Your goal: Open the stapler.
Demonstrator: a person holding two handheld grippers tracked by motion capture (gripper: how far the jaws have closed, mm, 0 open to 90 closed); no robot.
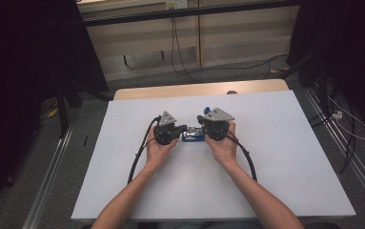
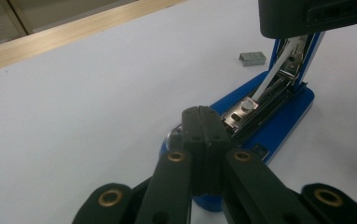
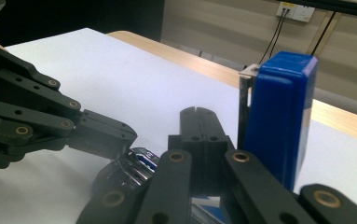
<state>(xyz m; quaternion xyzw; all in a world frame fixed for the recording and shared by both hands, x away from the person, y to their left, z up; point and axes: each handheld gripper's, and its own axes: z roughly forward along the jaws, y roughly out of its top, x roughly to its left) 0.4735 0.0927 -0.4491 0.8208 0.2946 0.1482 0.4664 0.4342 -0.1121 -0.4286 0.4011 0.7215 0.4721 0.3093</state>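
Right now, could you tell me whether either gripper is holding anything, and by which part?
Nothing is held. The left gripper and right gripper both have shut jaws with nothing between them, resting at the open blue stapler, whose lid stands upright.

We find no text, label, brand, number or sign that we can read in any of the views. The blue stapler [image 2: 278, 112] bears no legible marking on its base, its raised top or its metal channel. The white worktop [image 1: 275, 157] is plain and unprinted. The wall socket [image 3: 293, 10], at about one o'clock in the right gripper view, is too small for us to make out any lettering on it.
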